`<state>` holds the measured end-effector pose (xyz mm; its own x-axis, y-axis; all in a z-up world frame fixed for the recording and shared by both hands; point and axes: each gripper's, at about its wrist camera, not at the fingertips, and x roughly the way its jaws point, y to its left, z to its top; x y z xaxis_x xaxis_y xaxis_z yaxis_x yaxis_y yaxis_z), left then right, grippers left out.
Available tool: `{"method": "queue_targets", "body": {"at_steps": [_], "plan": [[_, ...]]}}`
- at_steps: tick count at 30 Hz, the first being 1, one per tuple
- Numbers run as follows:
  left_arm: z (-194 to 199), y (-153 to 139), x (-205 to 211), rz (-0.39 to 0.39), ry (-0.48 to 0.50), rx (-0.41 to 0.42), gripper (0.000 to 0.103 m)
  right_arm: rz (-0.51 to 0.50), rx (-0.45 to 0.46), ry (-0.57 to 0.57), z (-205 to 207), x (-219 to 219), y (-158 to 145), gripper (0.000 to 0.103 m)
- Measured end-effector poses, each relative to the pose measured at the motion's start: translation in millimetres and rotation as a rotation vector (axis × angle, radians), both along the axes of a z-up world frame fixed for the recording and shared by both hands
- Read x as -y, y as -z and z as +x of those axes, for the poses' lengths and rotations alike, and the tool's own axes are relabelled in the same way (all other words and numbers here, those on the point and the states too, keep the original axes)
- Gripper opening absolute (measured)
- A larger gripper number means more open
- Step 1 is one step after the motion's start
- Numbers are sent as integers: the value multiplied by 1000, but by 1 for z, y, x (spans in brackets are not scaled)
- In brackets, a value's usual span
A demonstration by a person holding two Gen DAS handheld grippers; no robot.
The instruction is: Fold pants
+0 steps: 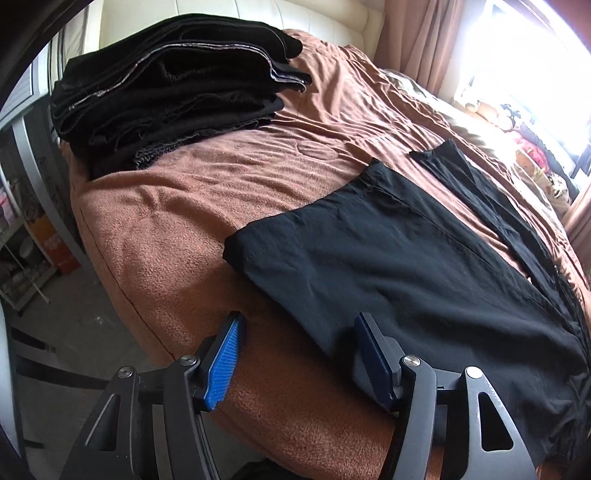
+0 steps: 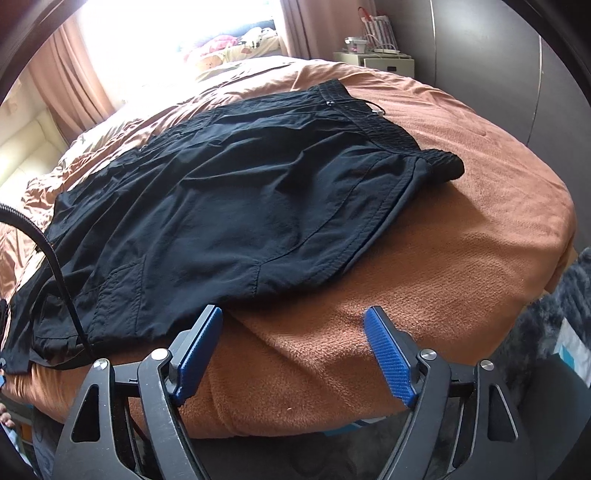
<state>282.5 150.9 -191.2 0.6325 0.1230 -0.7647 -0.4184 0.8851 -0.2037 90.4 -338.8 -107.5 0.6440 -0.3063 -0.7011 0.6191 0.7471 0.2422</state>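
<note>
Black pants (image 1: 388, 258) lie flat on a brown blanket (image 1: 177, 206) on the bed. The left wrist view shows the two leg ends, one near (image 1: 303, 229) and one farther right (image 1: 454, 166). The right wrist view shows the waist part (image 2: 229, 206) with its elastic waistband (image 2: 384, 122). My left gripper (image 1: 299, 325) is open and empty, low at the near edge of the pants leg. My right gripper (image 2: 293, 314) is open and empty, its left finger (image 2: 199, 343) at the pants' near edge.
A stack of folded black clothes (image 1: 166, 88) sits at the far left of the bed. Curtains and a bright window (image 2: 177, 22) are behind. A nightstand (image 2: 373, 61) and dark wardrobe (image 2: 498, 55) stand at right. A black cable (image 2: 55, 266) crosses the left side.
</note>
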Motion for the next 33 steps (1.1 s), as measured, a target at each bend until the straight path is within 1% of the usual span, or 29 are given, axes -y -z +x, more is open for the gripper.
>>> {"method": "queue_targets", "body": {"at_steps": [1,4,5,6,7,8,9,12,15,18,21,24,26,27,28,29,30,31,32,33], "plan": [[2,-1,-2,6,1,6,61,1,3,8,0,3,0,79],[10,-2,-6,20,3,2,49,-5,-1,49,-3,8,2,79],[13,-3,-8,13,7,6,41,-2,0,63,-4,10,3,79],[15,-3,-9,10,6,7,35,4,7,70,-7,11,3,79],[17,-4,-11,9,5,8,32,7,14,76,-8,12,3,79],[18,-5,-12,10,6,13,27,7,19,83,-9,13,3,79],[19,-7,-12,15,9,20,25,7,23,85,-10,14,2,79],[21,-14,-11,22,15,51,24,13,45,88,-10,22,1,79],[23,-23,-12,30,10,71,23,20,112,103,-17,34,-6,79],[27,-29,-12,30,19,91,16,52,166,121,-24,47,-11,79],[34,-35,-12,26,24,102,12,79,157,128,-21,64,-6,79],[39,-46,-11,32,26,124,11,133,162,133,-20,86,4,79],[44,-53,-8,45,31,138,10,172,194,122,-21,98,7,68],[47,-57,-7,43,34,144,9,183,193,126,-19,105,8,58],[50,-61,-6,38,34,151,8,188,189,132,-17,111,8,45],[53,-66,-6,31,34,158,8,189,190,132,-15,116,7,36],[56,-71,-5,26,35,165,7,190,188,131,-13,122,5,15],[58,-76,-5,25,36,175,7,181,177,144,-13,124,2,6],[60,-83,-3,27,37,188,7,173,184,151,-14,121,-4,6],[63,-90,-2,32,43,200,7,161,211,153,-17,120,-10,5]]}}
